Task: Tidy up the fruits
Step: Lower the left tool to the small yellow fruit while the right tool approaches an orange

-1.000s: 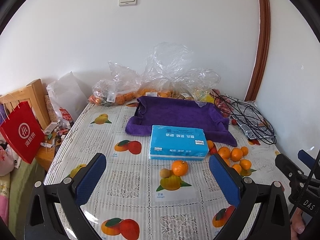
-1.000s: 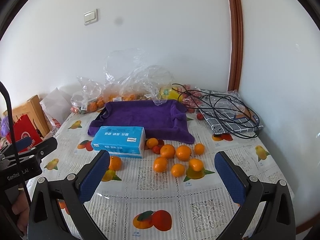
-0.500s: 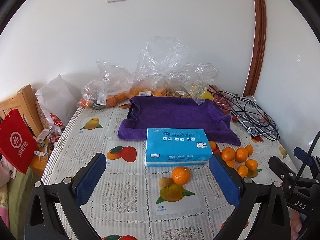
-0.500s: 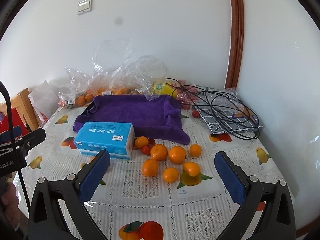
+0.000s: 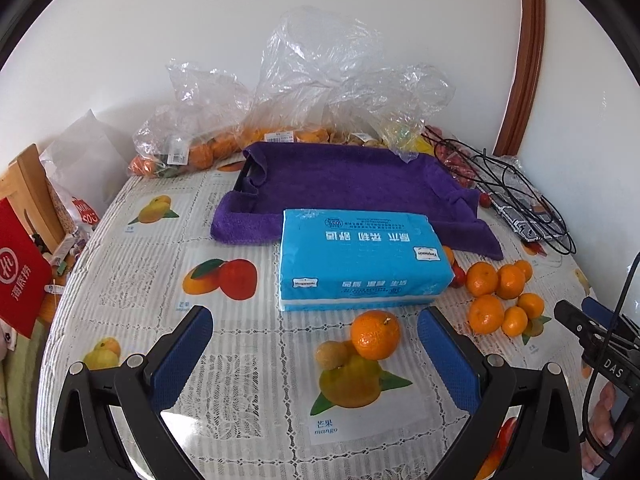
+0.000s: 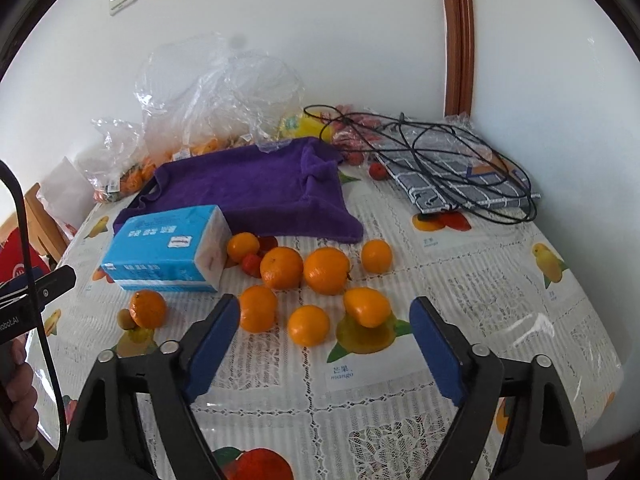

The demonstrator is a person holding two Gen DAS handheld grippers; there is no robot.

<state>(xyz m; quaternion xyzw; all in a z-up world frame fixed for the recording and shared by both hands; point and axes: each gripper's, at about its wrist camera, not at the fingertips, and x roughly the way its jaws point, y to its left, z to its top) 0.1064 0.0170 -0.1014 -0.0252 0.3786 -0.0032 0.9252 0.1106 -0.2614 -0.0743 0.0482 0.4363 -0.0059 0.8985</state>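
A round table (image 6: 460,280) under a lacy, glossy fruit-print cloth carries a plush purple towel (image 6: 256,184) draped over a tray, then a slick blue tissue pack (image 6: 168,248). Loose oranges (image 6: 326,266), round and dimpled, cluster beside the pack. The right gripper (image 6: 324,320) hangs over them, jaws just narrowing, nothing clamped. The left gripper (image 5: 316,334) gapes wide before a single orange (image 5: 375,334).

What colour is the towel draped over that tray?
Purple towel, clearest in the left wrist view.
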